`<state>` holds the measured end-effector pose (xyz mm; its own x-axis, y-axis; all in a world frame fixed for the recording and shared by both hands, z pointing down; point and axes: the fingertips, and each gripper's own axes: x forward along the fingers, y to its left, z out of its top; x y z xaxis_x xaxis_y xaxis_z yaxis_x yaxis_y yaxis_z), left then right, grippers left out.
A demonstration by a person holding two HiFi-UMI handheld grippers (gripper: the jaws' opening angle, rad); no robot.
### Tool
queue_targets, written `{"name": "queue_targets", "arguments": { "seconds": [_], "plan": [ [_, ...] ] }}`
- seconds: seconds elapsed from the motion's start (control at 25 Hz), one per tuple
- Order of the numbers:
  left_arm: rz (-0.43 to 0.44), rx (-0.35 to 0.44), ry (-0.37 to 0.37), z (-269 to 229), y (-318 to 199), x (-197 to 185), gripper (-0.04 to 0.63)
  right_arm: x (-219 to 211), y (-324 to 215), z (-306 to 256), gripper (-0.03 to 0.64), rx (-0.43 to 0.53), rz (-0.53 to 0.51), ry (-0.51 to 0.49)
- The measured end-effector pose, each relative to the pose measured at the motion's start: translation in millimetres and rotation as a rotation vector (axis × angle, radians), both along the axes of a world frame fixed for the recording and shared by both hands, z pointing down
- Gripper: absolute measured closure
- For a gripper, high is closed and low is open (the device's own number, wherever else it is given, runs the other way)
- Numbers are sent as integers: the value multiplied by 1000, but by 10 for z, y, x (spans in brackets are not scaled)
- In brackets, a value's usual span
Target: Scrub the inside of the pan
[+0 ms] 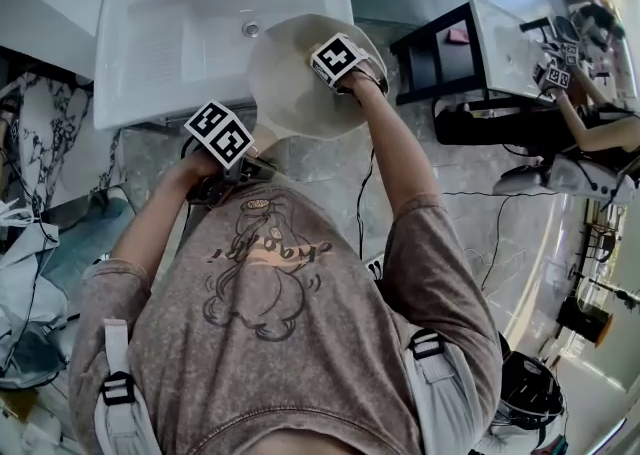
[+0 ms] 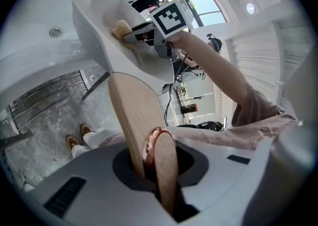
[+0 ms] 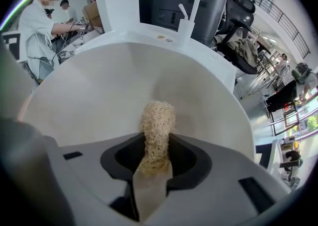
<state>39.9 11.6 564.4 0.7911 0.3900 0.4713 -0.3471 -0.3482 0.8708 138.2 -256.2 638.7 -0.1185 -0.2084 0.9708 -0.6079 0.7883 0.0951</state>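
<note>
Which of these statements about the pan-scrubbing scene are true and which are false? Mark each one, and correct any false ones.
1. The left tongs grip the wooden handle of the pan. True.
2. The right tongs are empty. False: they are shut on a beige scrub pad.
3. The scrub pad rests against the inside of the pan. True.
4. The pan lies flat in the sink. False: it is held up, tilted, in front of the white sink.

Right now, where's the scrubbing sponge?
The scrubbing sponge sits centre of the right gripper view, clamped in the right hand-held gripper, against the pan's inside.
</note>
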Motion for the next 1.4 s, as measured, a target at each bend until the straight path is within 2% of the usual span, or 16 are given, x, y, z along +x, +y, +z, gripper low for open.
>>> {"name": "queue_targets", "arguments": {
  "seconds": [0.28,0.6,0.72,1.12,1.4],
  "plan": [
    [-5,-2,4,12,-8,17,549,183,85,1,465,2,-53,95],
    [-5,9,-5,34,-2,8,548,246,463,-28,465,-107,-132,140],
    [-1,12,-11,47,5,-5,548,211,580,-41,465,-121,-146,123],
    [3,27,-10,63,11,-6,549,-141,678,-215,463,-33,-162,-9],
    [-24,46,-12,28,-32,-9,549,-258,593,-601,462,51,-157,-95]
  ]
}}
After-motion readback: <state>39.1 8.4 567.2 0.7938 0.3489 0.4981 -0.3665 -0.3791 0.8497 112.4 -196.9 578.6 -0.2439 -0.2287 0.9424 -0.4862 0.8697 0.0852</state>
